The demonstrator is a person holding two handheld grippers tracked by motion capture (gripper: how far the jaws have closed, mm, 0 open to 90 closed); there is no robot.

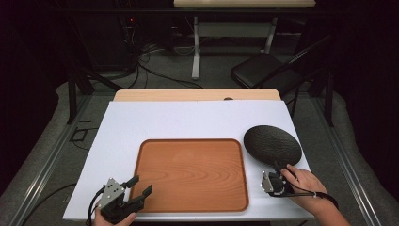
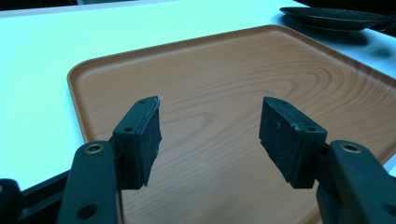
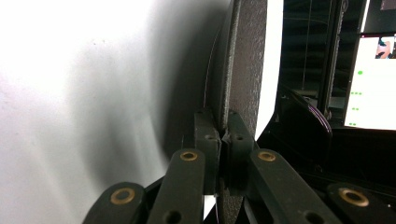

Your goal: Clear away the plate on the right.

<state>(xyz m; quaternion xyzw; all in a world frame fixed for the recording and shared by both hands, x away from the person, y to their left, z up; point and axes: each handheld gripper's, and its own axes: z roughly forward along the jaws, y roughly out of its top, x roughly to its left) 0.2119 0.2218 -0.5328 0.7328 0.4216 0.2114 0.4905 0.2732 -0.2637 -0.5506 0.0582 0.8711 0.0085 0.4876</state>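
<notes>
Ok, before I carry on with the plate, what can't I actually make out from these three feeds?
- Right gripper, high view: how its jaws sit on the dark plate is too small and hidden by the hand; the right gripper view shows them pinching the rim.
- Whether the plate is lifted off the white table: cannot tell.
- Tray, left gripper view: its near and right parts are cut off by the edges and the left gripper.

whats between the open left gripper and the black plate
The wooden tray, with nothing on it. In the high view it spans the stretch from the left gripper to the black plate, whose rim the right gripper pinches.
</notes>
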